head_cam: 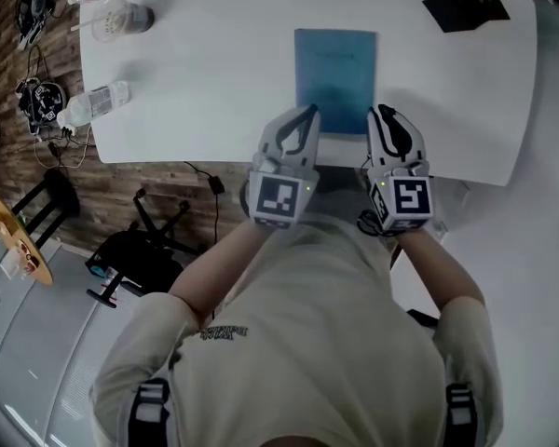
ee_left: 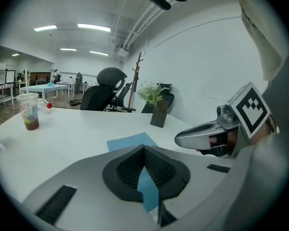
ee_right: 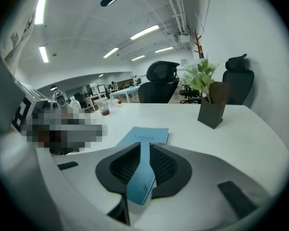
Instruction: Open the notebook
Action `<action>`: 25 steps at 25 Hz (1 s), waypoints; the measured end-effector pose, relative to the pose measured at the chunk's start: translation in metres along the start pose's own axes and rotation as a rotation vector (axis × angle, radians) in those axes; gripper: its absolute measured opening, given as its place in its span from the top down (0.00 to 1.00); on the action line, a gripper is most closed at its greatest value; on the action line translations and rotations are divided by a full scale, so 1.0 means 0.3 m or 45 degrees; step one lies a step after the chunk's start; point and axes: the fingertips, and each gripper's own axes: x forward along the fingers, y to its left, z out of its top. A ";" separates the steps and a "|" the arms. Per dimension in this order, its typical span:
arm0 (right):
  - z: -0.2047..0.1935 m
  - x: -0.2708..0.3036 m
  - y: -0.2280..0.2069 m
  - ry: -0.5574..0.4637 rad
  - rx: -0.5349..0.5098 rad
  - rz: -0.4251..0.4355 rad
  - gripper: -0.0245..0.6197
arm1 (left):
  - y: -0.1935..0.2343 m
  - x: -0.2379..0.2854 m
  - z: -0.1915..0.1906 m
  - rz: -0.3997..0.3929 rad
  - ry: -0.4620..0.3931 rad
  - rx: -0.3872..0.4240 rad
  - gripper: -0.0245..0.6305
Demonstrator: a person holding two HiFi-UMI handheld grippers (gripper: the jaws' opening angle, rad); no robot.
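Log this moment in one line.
notebook: closed, flat on table | left gripper: shut, over near-left corner | right gripper: slightly open, by near-right corner

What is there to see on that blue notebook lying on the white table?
The notebook is a thin, plain blue rectangle with what looks like a soft card cover bearing faint print too small to read. It is closed and lies flat on the white table, its short edge close to the table's near edge. The left gripper and right gripper sit at its two near corners; whether either touches it I cannot tell.
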 end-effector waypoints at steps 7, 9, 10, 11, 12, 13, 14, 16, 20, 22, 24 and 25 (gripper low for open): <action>-0.160 0.075 -0.024 0.177 0.114 0.021 0.77 | 0.004 0.075 -0.142 -0.022 0.127 -0.023 0.94; -0.199 0.093 -0.023 0.214 0.149 0.028 0.77 | 0.005 0.094 -0.175 -0.024 0.149 -0.023 0.94; -0.216 0.100 -0.021 0.235 0.164 0.033 0.77 | 0.005 0.103 -0.192 -0.024 0.168 -0.024 0.94; -0.232 0.105 -0.020 0.256 0.176 0.036 0.77 | 0.003 0.109 -0.209 -0.026 0.192 -0.027 0.94; -0.246 0.109 -0.018 0.274 0.187 0.037 0.77 | 0.002 0.113 -0.225 -0.028 0.218 -0.030 0.94; -0.256 0.113 -0.018 0.288 0.198 0.036 0.77 | 0.001 0.117 -0.240 -0.031 0.242 -0.032 0.94; -0.264 0.116 -0.018 0.299 0.208 0.034 0.77 | 0.001 0.120 -0.253 -0.033 0.262 -0.033 0.94; -0.273 0.121 -0.019 0.315 0.238 0.030 0.77 | 0.003 0.127 -0.269 -0.034 0.288 -0.033 0.94; -0.281 0.126 -0.018 0.342 0.304 0.031 0.77 | 0.007 0.138 -0.278 -0.028 0.327 -0.032 0.94; -0.282 0.125 -0.014 0.353 0.313 0.041 0.80 | 0.006 0.141 -0.280 -0.026 0.336 -0.027 0.94; -0.279 0.121 -0.014 0.354 0.310 0.049 0.81 | 0.002 0.140 -0.283 -0.025 0.340 -0.019 0.94; -0.275 0.118 -0.015 0.349 0.306 0.050 0.82 | 0.001 0.140 -0.283 -0.026 0.340 -0.018 0.94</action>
